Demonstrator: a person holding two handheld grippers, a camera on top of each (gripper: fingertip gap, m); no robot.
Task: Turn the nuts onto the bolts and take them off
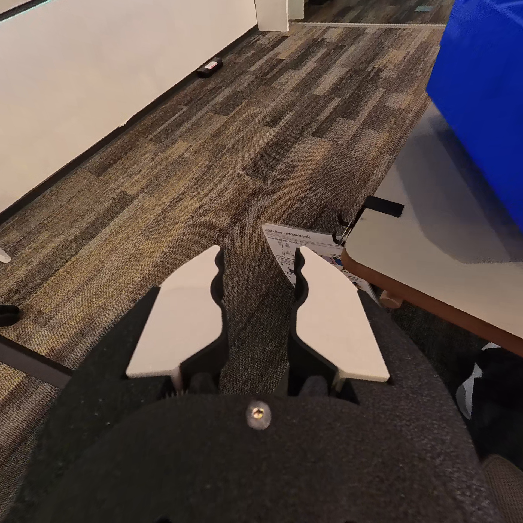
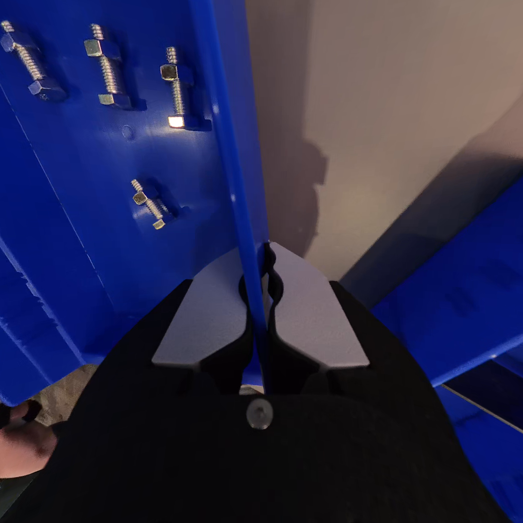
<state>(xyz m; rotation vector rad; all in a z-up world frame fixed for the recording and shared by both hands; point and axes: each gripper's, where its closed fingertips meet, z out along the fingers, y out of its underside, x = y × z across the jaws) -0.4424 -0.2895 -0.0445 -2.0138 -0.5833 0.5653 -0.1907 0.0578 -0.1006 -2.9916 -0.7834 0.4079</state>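
Between R gripper (image 2: 261, 285) jaws: blue board (image 2: 93, 226) edge, clamped tight. L gripper (image 1: 259, 280) parted, empty. Set board flat w/ bolts (image 2: 175, 90) up, don't jolt nuts (image 2: 169, 71).

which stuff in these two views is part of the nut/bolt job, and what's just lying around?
Job:
- blue board, its edge clamped in the right gripper
- four bolts on it, each carrying a nut
- left gripper, open, empty, over the carpet

Lying about:
- printed sheet on the floor
- black device by the wall
- table
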